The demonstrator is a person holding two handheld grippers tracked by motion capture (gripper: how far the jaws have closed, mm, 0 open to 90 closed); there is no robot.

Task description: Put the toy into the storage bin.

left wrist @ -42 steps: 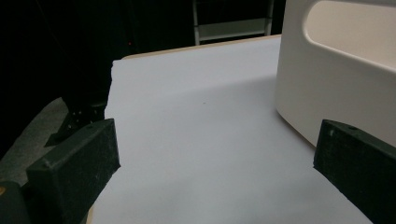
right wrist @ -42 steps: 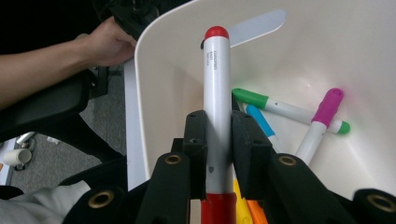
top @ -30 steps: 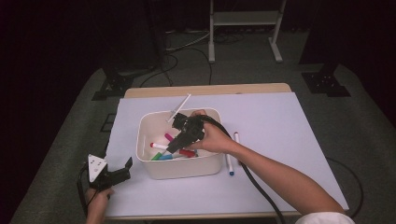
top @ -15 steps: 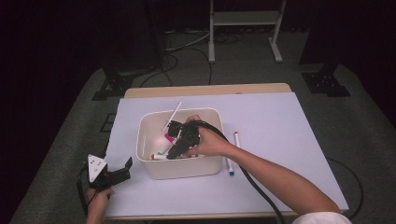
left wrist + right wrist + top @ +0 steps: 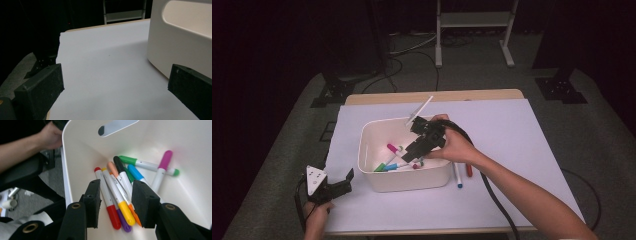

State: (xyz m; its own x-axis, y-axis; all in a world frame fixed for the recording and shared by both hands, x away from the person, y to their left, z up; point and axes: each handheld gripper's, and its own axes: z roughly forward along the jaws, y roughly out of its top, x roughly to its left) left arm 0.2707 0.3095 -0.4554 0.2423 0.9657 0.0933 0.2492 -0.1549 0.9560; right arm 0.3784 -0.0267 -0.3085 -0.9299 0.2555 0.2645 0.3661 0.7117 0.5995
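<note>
I've got my right gripper (image 5: 116,205) over the white bin (image 5: 372,150), jaws just opened and empty so the markers (image 5: 117,195) lie loose inside, while my left gripper (image 5: 332,185) waits open beside it.

I've got the bin (image 5: 404,177) mid-table on the paper sheet (image 5: 522,135), markers (image 5: 120,195) lying inside it. Two more markers (image 5: 463,172) lie just right of the bin. My right gripper (image 5: 414,152) hangs over the bin, left gripper (image 5: 343,181) near the front-left corner.
</note>
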